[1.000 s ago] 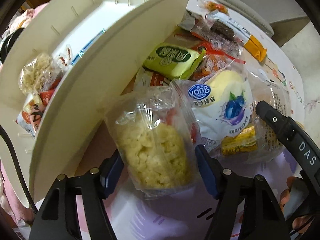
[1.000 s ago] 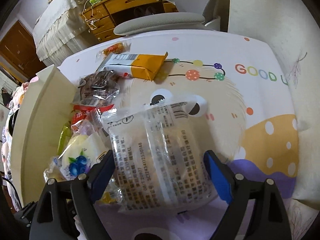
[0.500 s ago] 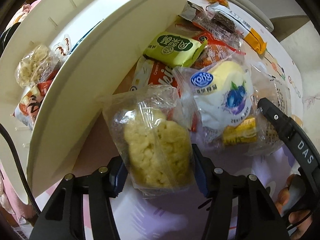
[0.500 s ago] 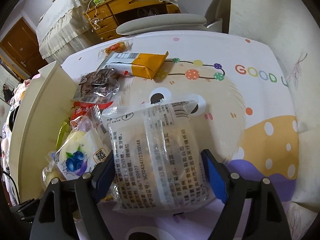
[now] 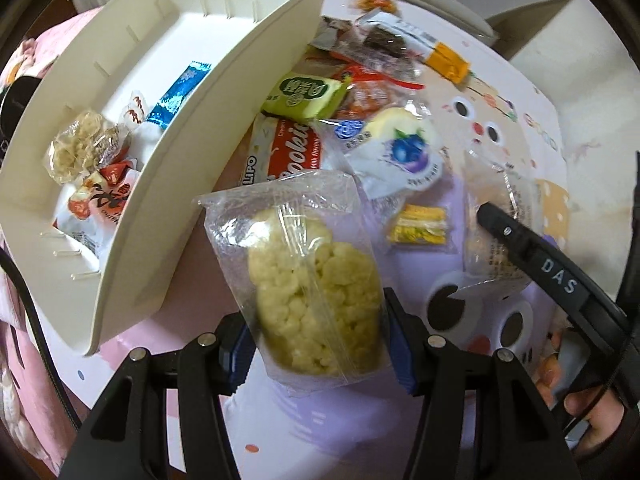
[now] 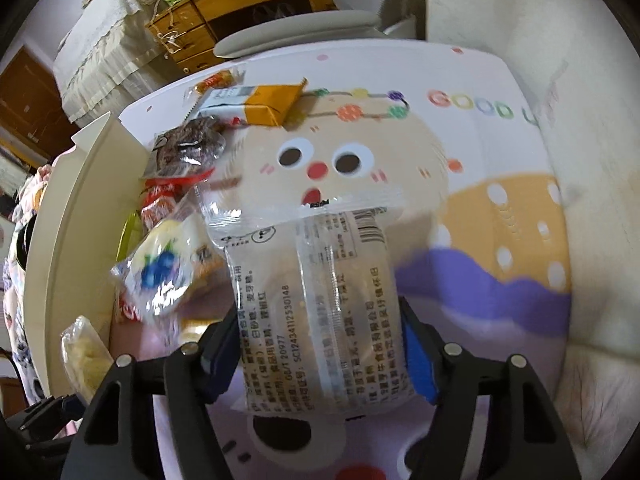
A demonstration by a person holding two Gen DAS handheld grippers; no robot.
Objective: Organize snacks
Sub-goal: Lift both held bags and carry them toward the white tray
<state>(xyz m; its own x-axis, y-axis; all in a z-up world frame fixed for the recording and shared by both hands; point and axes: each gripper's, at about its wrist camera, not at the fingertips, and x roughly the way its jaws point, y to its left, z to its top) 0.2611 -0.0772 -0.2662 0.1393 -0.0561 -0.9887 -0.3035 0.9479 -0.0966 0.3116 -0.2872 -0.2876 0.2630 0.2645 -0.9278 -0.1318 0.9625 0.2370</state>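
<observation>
Cartoon-printed bench (image 6: 500,208), snack pile beside a cream plastic organiser tray (image 5: 168,184) already holding several packets. Left claw (image 5: 316,340): clamped on a clear bag of pale puffed-rice cake (image 5: 308,280), long axis running away from the claw, tray wall just to its left. Right claw (image 6: 320,356): jaws just closing, pinching a clear printed bun packet (image 6: 316,312), farther from the tray.

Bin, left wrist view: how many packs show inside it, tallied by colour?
In the bin:
Clear pack of pale puffed snack: 1
White candy: 1
Blue wrapper: 1
Red-and-white pack: 1
Total: 4 showing; the near wall may hide more.
</observation>
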